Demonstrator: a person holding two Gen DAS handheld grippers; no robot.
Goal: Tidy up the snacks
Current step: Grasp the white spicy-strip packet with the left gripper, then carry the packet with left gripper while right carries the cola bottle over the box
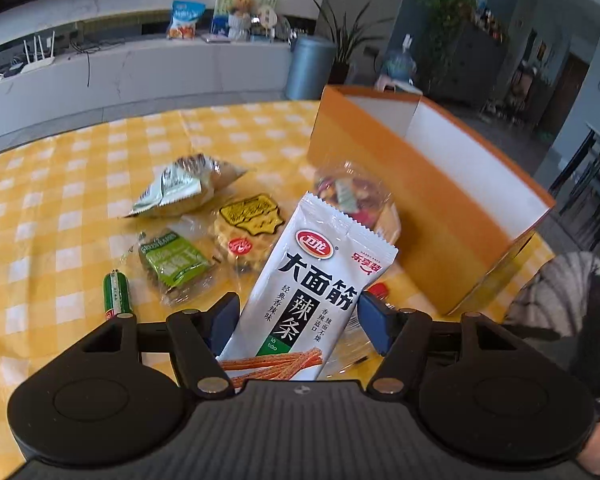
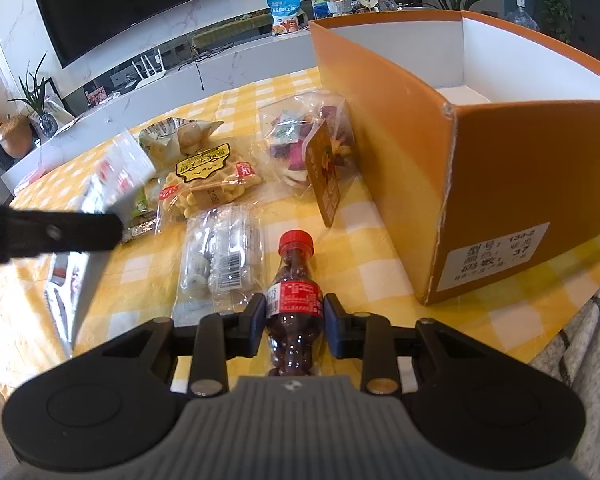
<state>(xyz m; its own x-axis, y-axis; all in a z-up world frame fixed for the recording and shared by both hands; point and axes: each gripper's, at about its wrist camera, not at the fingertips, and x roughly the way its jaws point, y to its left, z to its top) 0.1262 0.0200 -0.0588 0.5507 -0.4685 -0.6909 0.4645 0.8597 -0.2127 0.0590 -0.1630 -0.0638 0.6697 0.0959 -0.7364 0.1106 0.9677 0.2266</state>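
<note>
1. White spicy-strip packet (image 1: pixel 312 280): lower end hidden behind left gripper (image 1: pixel 296 320) body; covers part of the waffle pack (image 1: pixel 246 232) and the clear mixed-snack bag (image 1: pixel 352 196).
2. Same packet in right wrist view (image 2: pixel 112 184): motion-blurred, print unreadable.
3. Small bottle (image 2: pixel 296 292): base hidden under right gripper (image 2: pixel 296 320) body.
4. Orange box (image 2: pixel 400 140): right side cut by frame edge; floor mostly unseen.

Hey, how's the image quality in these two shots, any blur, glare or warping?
Left wrist view: sharp white snack packet in the left tool; fisheye bends the orange box. Right wrist view: the same packet is motion-blurred at left; small bottle in the right tool is crisp; window light glares off the clear wrappers.
</note>
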